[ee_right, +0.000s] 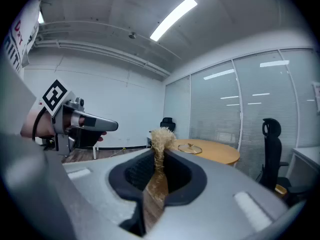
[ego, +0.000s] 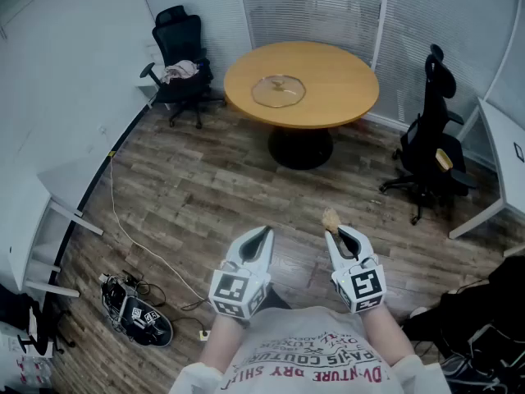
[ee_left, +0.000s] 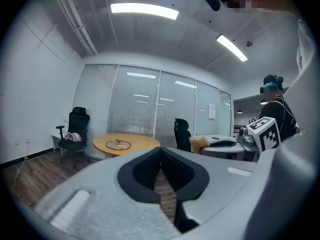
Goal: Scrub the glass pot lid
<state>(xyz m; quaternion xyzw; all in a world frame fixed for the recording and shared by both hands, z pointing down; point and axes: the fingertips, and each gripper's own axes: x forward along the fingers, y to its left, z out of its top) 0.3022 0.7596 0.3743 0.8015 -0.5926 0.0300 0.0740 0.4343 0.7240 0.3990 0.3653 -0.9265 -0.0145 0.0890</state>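
Note:
The glass pot lid (ego: pixel 278 89) lies on a round wooden table (ego: pixel 328 97) far ahead across the room; it also shows small in the left gripper view (ee_left: pixel 119 144) and the right gripper view (ee_right: pixel 190 147). Both grippers are held close to my chest, well short of the table. My left gripper (ego: pixel 264 235) is shut with nothing between its jaws. My right gripper (ego: pixel 334 235) is shut on a tan bristle brush (ego: pixel 330 219), whose frayed tuft (ee_right: pixel 161 137) sticks up past the fingertips.
A black office chair (ego: pixel 182 60) with a cloth on its seat stands left of the table. Another black chair (ego: pixel 431 142) stands at the right beside a white desk (ego: pixel 502 150). A white cable and black gear (ego: pixel 131 310) lie on the wood floor at lower left.

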